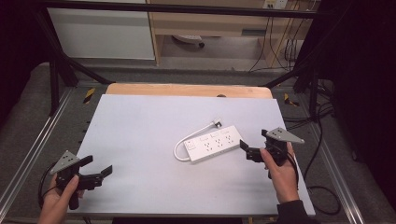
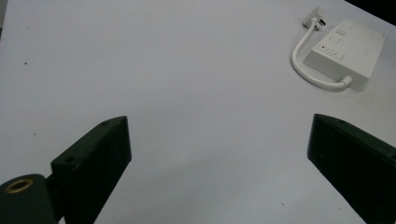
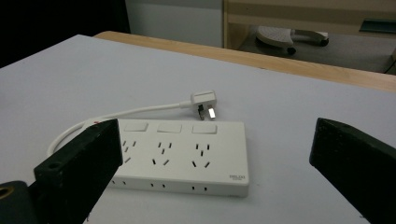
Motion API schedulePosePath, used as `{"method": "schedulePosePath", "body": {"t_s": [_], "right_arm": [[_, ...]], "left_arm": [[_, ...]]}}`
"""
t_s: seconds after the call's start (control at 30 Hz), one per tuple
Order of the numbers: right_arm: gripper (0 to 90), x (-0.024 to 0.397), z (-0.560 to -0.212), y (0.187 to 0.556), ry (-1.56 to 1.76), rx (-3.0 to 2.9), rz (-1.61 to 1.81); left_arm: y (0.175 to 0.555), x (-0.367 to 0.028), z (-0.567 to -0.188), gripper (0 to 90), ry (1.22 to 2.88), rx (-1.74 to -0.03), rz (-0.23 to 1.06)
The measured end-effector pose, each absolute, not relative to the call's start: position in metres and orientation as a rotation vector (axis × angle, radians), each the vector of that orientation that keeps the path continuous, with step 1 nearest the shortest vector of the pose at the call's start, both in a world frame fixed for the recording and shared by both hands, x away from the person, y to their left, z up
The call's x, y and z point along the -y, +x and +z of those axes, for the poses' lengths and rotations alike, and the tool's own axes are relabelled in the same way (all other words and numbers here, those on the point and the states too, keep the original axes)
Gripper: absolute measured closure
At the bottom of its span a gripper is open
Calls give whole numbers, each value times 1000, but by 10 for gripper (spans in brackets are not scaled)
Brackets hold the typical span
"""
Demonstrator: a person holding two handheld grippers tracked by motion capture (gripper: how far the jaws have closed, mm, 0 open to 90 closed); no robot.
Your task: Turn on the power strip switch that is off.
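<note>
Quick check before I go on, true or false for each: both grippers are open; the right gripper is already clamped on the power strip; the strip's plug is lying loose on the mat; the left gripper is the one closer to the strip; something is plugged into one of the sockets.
1. Both grippers are open. True: the left gripper and the right gripper each show jaws spread wide apart.
2. The right gripper is clamped on the power strip. False: it sits just beside the strip's end, holding nothing.
3. The plug lies loose on the mat. True: it rests behind the strip, prongs bare.
4. The left gripper is closer to the strip. False: it is far off near the mat's front left corner.
5. Something is plugged into a socket. False: all sockets are empty.
</note>
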State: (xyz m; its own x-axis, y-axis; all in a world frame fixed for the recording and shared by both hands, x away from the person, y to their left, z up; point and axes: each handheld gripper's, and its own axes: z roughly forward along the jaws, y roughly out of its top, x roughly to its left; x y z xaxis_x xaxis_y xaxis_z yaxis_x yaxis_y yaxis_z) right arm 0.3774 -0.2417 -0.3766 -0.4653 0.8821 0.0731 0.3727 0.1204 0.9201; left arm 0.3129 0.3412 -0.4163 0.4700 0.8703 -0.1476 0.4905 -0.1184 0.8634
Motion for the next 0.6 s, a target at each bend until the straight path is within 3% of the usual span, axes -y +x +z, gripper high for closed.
{"method": "schedulePosePath", "body": {"t_s": [0.6], "right_arm": [[31,227,-367,396,1189,-1934,1316]], "left_arm": [[315,-339,-420,72,1813,-1178,507]]}}
